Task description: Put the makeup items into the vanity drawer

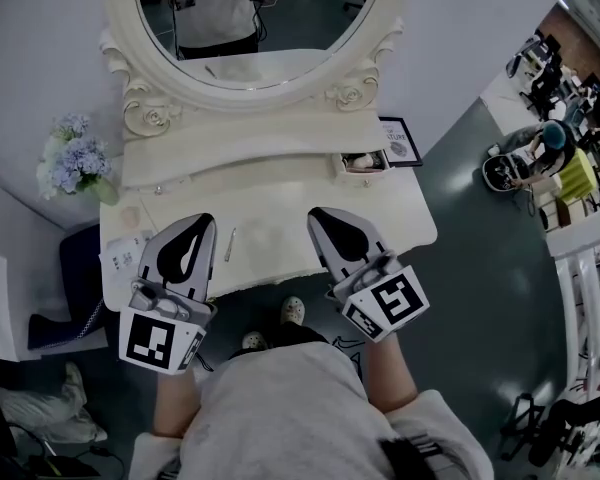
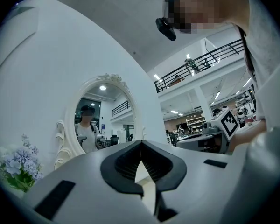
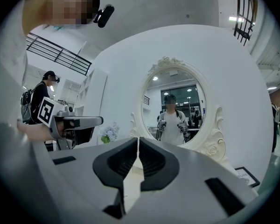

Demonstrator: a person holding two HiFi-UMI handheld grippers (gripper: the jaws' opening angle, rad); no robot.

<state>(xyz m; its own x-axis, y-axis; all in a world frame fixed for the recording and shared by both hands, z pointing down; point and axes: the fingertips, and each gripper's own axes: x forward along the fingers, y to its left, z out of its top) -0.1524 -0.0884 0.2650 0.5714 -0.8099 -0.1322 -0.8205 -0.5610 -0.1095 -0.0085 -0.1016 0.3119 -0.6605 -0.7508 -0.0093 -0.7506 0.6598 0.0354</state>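
The person stands at the vanity with both tools held out side by side over the front edge of the surface (image 1: pixel 280 203), tips aimed toward the mirror (image 1: pixel 255 18). The left tool (image 1: pixel 205 222) has its jaws pressed together at the tips with nothing between them. The right tool (image 1: pixel 318 214) is the same, with only a thin slit between its jaws and nothing in it. The two are apart, level with each other.

A small drawer (image 1: pixel 363 162) stands open at the right of the vanity's raised back shelf, well beyond the right tool. It holds something pinkish and dark that I cannot make out.

A thin pale stick (image 1: pixel 230 245) lies on the surface just right of the left tool, between the two tools. A printed paper (image 1: pixel 123 255) lies at the surface's left edge beside the left tool. Blue-white flowers (image 1: pixel 70 158) stand at the far left, and a small dark frame (image 1: pixel 401 140) leans just right of the drawer.
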